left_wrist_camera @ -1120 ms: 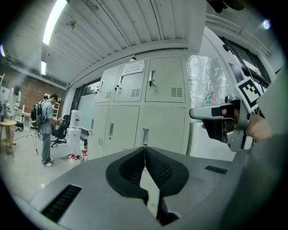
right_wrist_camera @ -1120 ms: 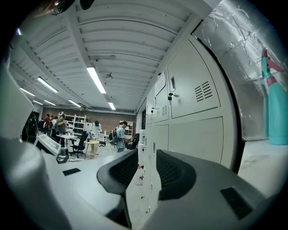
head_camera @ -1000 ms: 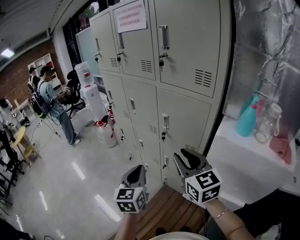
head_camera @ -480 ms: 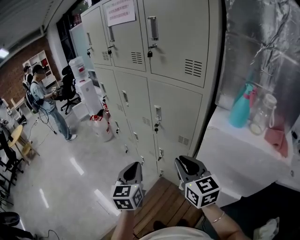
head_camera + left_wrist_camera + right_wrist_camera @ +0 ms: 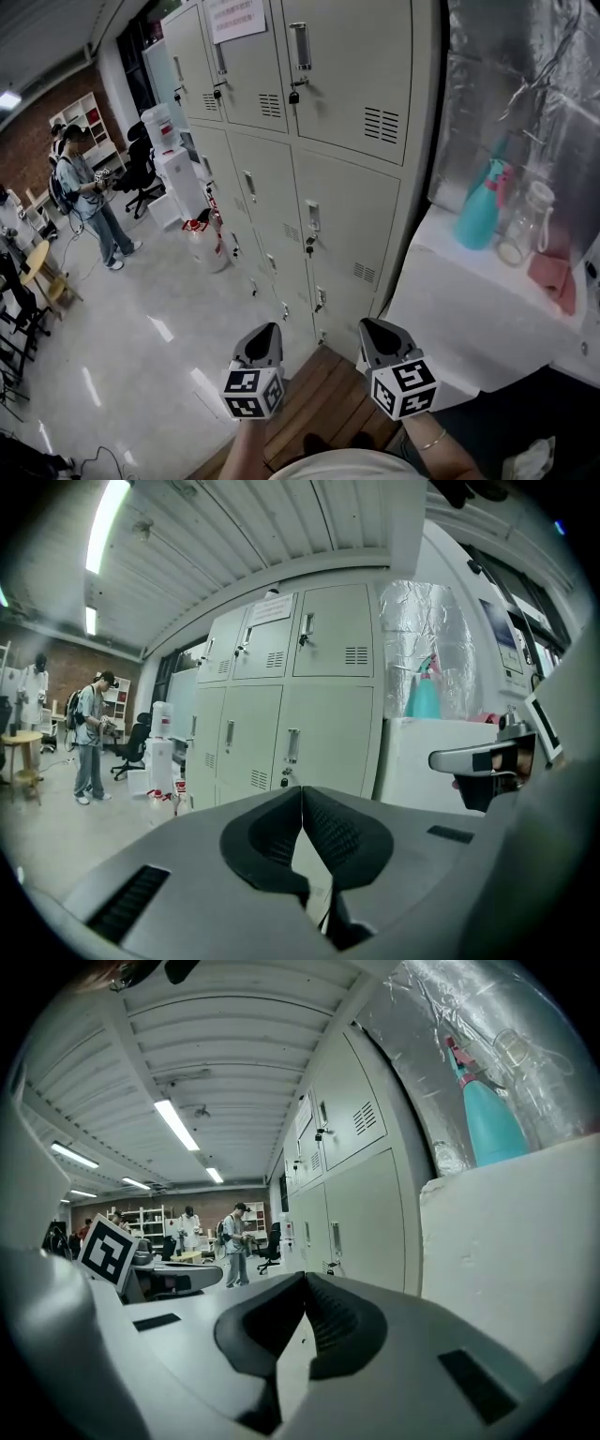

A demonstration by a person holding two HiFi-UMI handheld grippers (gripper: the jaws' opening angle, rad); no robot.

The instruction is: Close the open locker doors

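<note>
The bank of beige lockers (image 5: pixel 337 216) stands ahead of me, and every door I can see lies flush, each with its handle and lock. My left gripper (image 5: pixel 265 331) hovers low in front of the bottom row, shut, with nothing between its pads. My right gripper (image 5: pixel 373 327) is beside it near the lockers' right end, also shut and empty. In the left gripper view the jaws (image 5: pixel 302 795) meet tip to tip with the lockers (image 5: pixel 319 724) beyond. The right gripper view shows its jaws (image 5: pixel 305 1281) pressed together and the lockers (image 5: pixel 361 1213) running off to the left.
A white counter (image 5: pixel 469 300) to the right carries a teal spray bottle (image 5: pixel 478 211) and a glass jar (image 5: pixel 527 230) against a foil wall (image 5: pixel 525 94). A water dispenser (image 5: pixel 173 169), an office chair (image 5: pixel 141 173) and a standing person (image 5: pixel 89 202) are at far left. Wooden boards (image 5: pixel 319 403) lie underfoot.
The right gripper's jaws have closed from partly open to shut. Both grippers have sunk a little lower in the head view, which has tilted so the lockers sit higher.
</note>
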